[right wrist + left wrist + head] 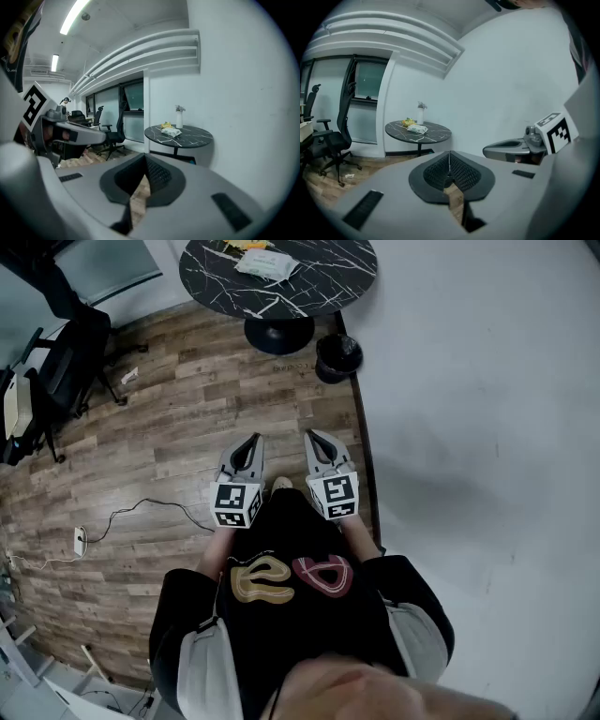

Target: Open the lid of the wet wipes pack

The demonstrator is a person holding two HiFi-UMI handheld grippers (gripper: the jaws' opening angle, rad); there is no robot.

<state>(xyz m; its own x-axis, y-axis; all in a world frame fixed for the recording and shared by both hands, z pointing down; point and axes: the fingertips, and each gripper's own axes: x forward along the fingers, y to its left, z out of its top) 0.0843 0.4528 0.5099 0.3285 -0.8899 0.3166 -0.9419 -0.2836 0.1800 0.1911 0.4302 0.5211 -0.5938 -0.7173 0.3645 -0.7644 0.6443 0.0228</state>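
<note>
Left tongs [254, 439] and right tongs [313, 435]: clenched, empty. Wet wipes pack [267, 265]: middle of desk [328, 287], clear of its edges, well apart from both.

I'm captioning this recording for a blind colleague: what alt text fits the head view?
Seen from above, a person holds the left gripper and right gripper, both shut and empty, side by side over a wood floor. Farther ahead stands a round black table bearing the wet wipes pack.
</note>
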